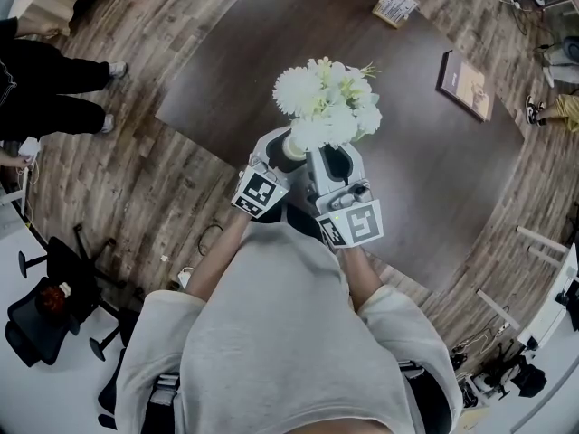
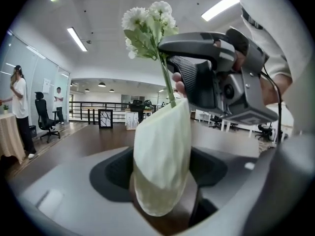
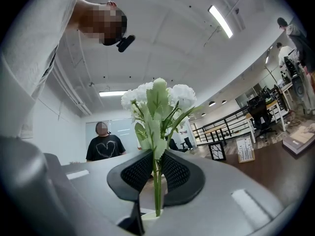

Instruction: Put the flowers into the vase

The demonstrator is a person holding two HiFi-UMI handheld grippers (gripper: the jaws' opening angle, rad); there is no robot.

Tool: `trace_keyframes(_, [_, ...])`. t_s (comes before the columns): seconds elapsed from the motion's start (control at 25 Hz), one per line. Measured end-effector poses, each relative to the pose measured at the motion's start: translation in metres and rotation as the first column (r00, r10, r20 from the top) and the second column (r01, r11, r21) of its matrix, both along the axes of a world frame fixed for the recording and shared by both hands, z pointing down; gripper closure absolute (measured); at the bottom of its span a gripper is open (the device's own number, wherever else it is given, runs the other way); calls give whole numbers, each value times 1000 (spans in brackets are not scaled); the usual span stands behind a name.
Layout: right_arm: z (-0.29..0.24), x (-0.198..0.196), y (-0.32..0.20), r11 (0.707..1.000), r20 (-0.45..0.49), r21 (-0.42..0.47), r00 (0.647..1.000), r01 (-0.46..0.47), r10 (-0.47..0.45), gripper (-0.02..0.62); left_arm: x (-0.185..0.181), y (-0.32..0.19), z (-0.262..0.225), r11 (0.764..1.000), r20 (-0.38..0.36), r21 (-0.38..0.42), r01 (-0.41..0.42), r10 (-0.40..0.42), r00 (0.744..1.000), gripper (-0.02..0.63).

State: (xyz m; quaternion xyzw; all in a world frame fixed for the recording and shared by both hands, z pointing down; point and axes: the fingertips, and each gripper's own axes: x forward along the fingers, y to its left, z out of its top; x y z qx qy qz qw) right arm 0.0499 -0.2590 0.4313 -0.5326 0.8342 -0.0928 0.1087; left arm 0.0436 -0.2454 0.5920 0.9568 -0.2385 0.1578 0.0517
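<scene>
A bunch of white flowers (image 1: 326, 102) stands over a cream vase (image 1: 291, 145), held up between my two grippers above the dark table. In the left gripper view the vase (image 2: 162, 161) fills the gap of my left gripper (image 2: 162, 181), both pads against its sides, and the flower stem (image 2: 167, 85) goes down into its mouth. My right gripper (image 3: 156, 173) is shut on the green stems just above the vase rim (image 3: 147, 216). It shows from the left as a grey body (image 2: 216, 77) beside the blooms (image 2: 147, 26).
The dark brown table (image 1: 407, 152) carries a framed picture (image 1: 466, 84) and a small box (image 1: 395, 7) farther back. A bystander's legs (image 1: 54, 89) are at the left, an office chair (image 1: 45, 306) is at the lower left, and a person in a black shirt (image 3: 104, 146) stands behind.
</scene>
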Motion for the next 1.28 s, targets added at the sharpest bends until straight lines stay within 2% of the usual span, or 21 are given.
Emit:
trace_keyframes(0.28, [19,2,6,999,-27,-42,1000,-11,10,538,3,-6,0,1000,-21,-2,3,-3,1000,275])
trace_keyframes(0.68, [54,-6,23,994,-159,-102,987,-29,12,511,2,-3,1,1000,-23,2,-2,2,1000,276])
trace_keyframes(0.88, [74,-8,29,993,-284,-115,959,-36,2,408,3,-2,1,1000,-21,10,1,0,1000,276])
trace_keyframes(1.0, [84,-10,32,990,-323,-135,946,-42,-4,350,2,-1,1,1000,-26,10,4,-4,1000,278])
trace_keyframes(1.28, [111,-8,33,972,-304,-225,953,-61,-11,330,6,0,-1,1000,-28,16,5,-4,1000,276])
